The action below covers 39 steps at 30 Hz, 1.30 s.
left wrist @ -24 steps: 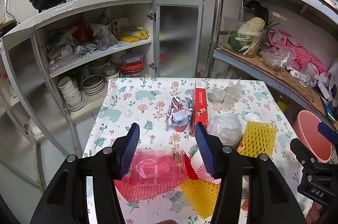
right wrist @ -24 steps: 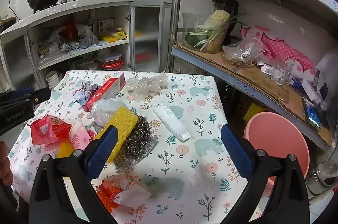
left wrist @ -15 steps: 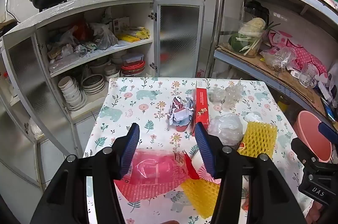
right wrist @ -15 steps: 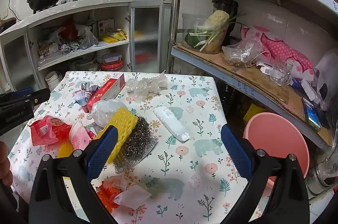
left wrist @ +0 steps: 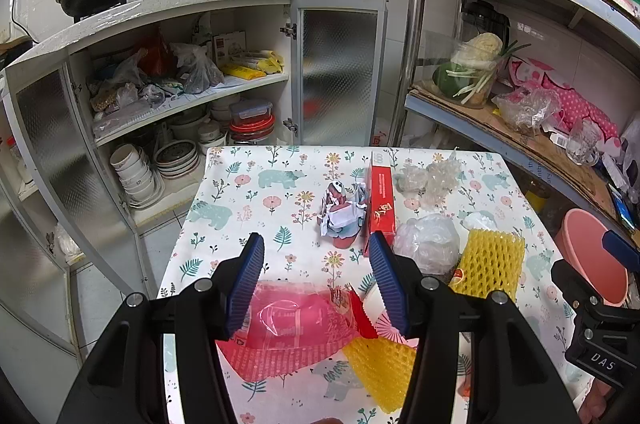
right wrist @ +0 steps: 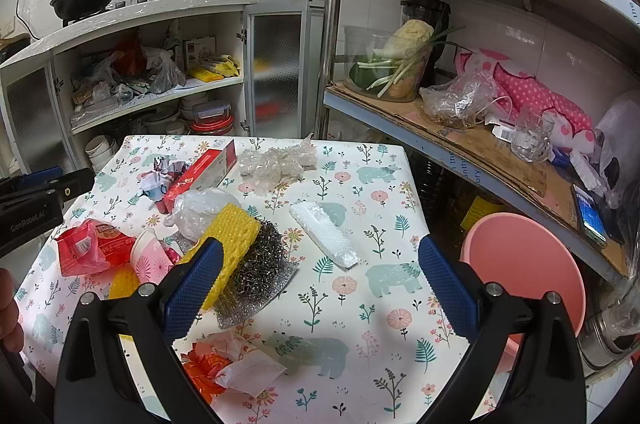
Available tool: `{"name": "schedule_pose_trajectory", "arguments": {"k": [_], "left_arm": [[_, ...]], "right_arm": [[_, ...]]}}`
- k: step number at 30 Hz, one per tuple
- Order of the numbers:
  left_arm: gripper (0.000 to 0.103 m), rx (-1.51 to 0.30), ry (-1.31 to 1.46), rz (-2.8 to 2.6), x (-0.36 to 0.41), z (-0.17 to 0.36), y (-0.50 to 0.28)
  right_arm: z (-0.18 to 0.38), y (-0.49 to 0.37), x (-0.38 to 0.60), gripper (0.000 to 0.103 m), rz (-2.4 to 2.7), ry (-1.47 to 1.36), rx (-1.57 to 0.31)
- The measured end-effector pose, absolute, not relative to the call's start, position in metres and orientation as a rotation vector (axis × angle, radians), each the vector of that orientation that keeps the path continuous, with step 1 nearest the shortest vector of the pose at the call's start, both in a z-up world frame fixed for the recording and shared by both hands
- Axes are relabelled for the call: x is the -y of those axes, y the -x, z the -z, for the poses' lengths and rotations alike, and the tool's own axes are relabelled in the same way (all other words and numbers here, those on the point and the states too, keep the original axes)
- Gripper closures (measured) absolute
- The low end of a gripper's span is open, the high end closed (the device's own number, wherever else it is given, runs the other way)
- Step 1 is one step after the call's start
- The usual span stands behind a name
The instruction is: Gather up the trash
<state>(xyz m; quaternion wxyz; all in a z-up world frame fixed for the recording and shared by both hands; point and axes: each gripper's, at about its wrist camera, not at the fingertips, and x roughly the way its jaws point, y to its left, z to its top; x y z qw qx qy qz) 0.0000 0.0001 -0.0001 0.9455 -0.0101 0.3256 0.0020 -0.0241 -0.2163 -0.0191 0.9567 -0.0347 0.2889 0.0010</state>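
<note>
Trash lies scattered on a table with a floral cloth [left wrist: 248,191]. My left gripper [left wrist: 316,256] hangs open above a red plastic wrapper [left wrist: 292,320] and red foam net, touching nothing. Farther off lie a crumpled paper wad [left wrist: 342,214], a red box [left wrist: 380,199], a clear bag [left wrist: 428,240] and a yellow foam net [left wrist: 490,260]. My right gripper [right wrist: 320,264] stands wide open over the table's middle, above a steel scourer [right wrist: 260,264] and near a white foam piece [right wrist: 324,234]. Crumpled orange and white paper [right wrist: 224,368] lies at the near edge.
A pink basin [right wrist: 524,264] sits low to the table's right, under a metal shelf rack [right wrist: 460,159] loaded with vegetables and bags. An open cabinet [left wrist: 180,95] with dishes stands behind the table. Crumpled clear plastic [right wrist: 280,161] lies at the far side.
</note>
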Motion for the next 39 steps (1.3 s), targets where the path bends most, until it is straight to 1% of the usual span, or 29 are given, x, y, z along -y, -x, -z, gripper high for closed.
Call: {"name": "schedule_pose_trajectory", "arguments": {"k": [24, 36, 39], "left_arm": [[0.049, -0.677, 0.021, 0.0, 0.003, 0.01, -0.001], [0.049, -0.722, 0.001, 0.034, 0.009, 0.021, -0.005], [0.049, -0.738, 0.0, 0.04, 0.009, 0.023, -0.006]], "right_arm": [[0.022, 0.023, 0.217, 0.005, -0.002, 0.067, -0.591], [0.018, 0.025, 0.218, 0.005, -0.015, 0.07, -0.604], [0.027, 0.022, 0.217, 0.005, -0.021, 0.073, -0.611]]}}
